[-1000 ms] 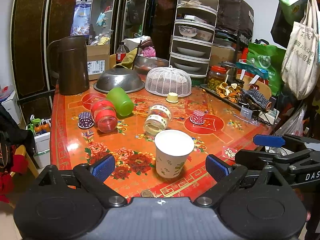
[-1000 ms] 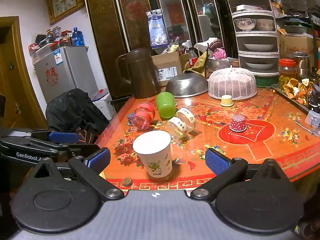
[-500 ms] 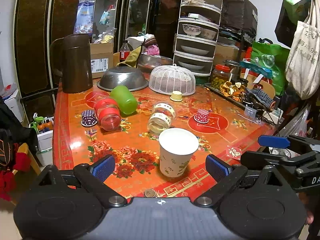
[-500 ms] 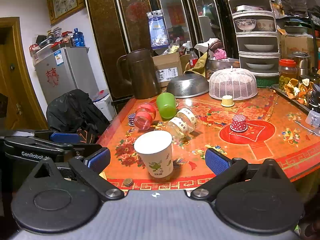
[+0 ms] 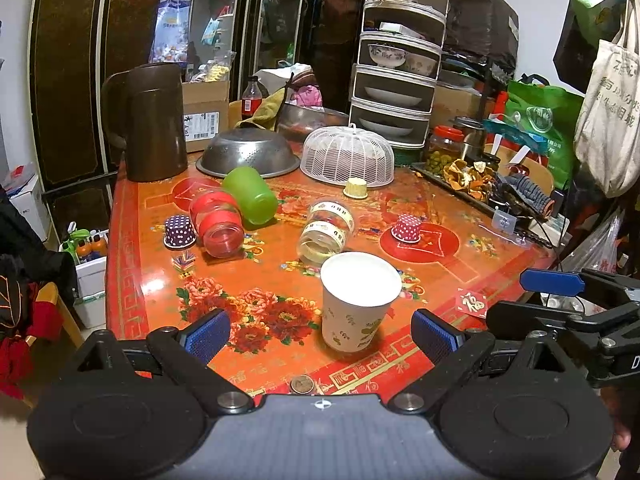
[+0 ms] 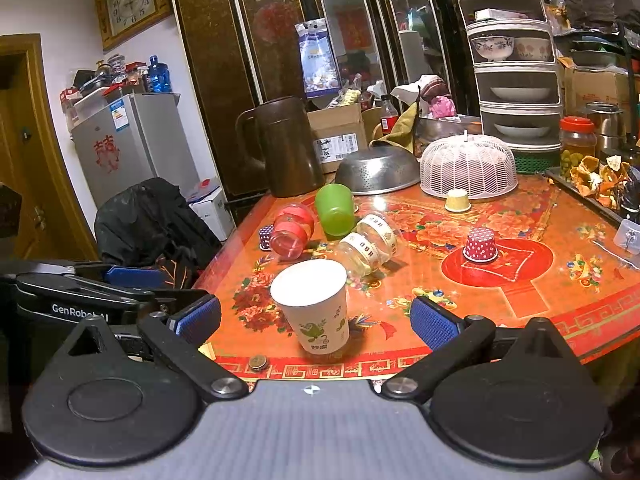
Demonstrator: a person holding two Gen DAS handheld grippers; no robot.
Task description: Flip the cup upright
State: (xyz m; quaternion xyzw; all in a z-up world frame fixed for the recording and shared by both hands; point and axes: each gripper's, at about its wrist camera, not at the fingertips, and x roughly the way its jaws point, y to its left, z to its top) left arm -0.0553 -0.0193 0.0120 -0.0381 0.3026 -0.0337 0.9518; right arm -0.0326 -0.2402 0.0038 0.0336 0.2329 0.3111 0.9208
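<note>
A: What is sitting closest to us?

B: A coin [image 5: 302,384] is lying at the near edge of the surface [image 5: 432,276]. Just past it, the paper cup [image 5: 359,300] is standing with its wide mouth facing up.

A: So is the flip done?

B: I am thinking yes for that one. Further back, a red cup [image 5: 216,222], a green cup [image 5: 250,194] and a clear jar [image 5: 326,230] are lying on their sides. One of those is likely next.

A: How should the grab go?

B: Reaching over the paper cup without bumping it, pinching a lying cup across its round side, then tipping it up slowly so it is not rolling away.

A: What are the grippers doing?

B: The left gripper [image 5: 320,334] is hanging low near the edge, pointing forward, jaws wide open and holding nothing. The right gripper [image 6: 314,320] is doing the same beside it, jaws open too. The paper cup is showing between the jaws, touching neither.
</note>
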